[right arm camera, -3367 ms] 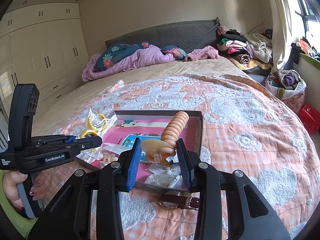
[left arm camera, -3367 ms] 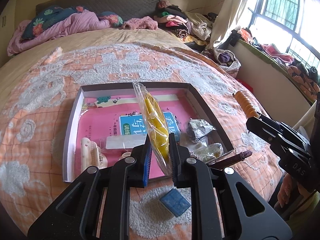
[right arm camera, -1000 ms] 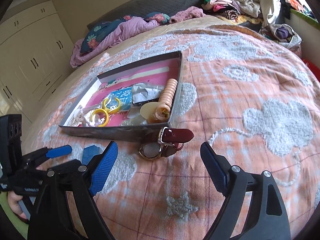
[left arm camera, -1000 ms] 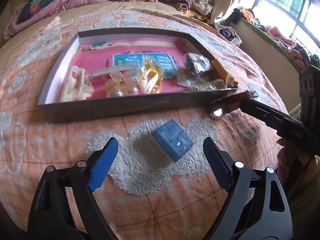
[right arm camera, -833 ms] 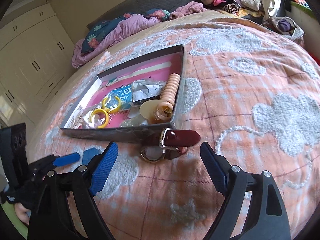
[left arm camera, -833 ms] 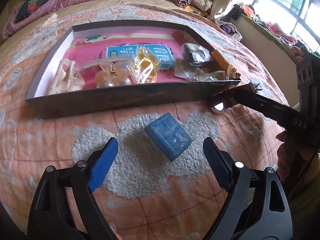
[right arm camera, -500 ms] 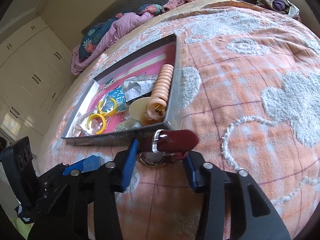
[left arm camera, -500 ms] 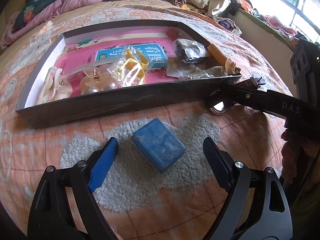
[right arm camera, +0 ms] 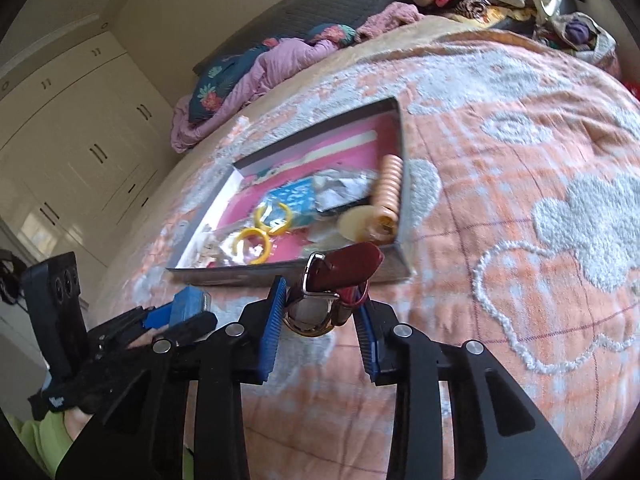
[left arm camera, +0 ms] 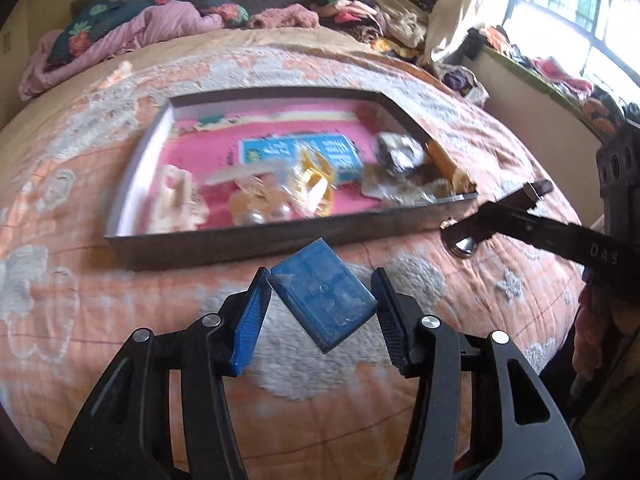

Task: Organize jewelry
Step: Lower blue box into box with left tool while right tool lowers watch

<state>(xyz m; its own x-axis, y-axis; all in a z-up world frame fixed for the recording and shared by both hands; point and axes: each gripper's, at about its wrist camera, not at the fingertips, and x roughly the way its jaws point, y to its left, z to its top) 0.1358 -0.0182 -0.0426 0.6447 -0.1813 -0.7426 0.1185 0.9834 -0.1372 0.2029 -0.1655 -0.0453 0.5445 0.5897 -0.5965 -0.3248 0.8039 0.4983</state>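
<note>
My left gripper [left arm camera: 320, 280] is closing its jaws, and the pads press the corners of a small blue box [left arm camera: 324, 296], which hangs tilted just above the blanket. It also shows in the right wrist view, blue box [right arm camera: 188, 300] in the left gripper [right arm camera: 176, 316]. My right gripper [right arm camera: 322, 300] is closing its jaws on a watch with a dark red strap [right arm camera: 344, 264], its round case between the pads. The watch [left arm camera: 464, 244] sits by the tray's front right corner. The grey tray [left arm camera: 240, 246] with pink lining holds yellow hoops [right arm camera: 272, 216], a peach bead bracelet [right arm camera: 390, 188], and a cream hair claw [left arm camera: 176, 196].
Everything lies on a bed with a peach and white blanket [right arm camera: 520, 240]. Crumpled purple bedding [left arm camera: 132, 32] and heaped clothes [left arm camera: 360, 4] lie at the head. White wardrobes [right arm camera: 80, 120] stand left of the bed. A hand in a green sleeve [right arm camera: 44, 440] holds the left gripper.
Both grippers stood wide open a second ago. The right jaws closed around the watch, then the left jaws closed on the blue box. Both things have come up off the blanket.
</note>
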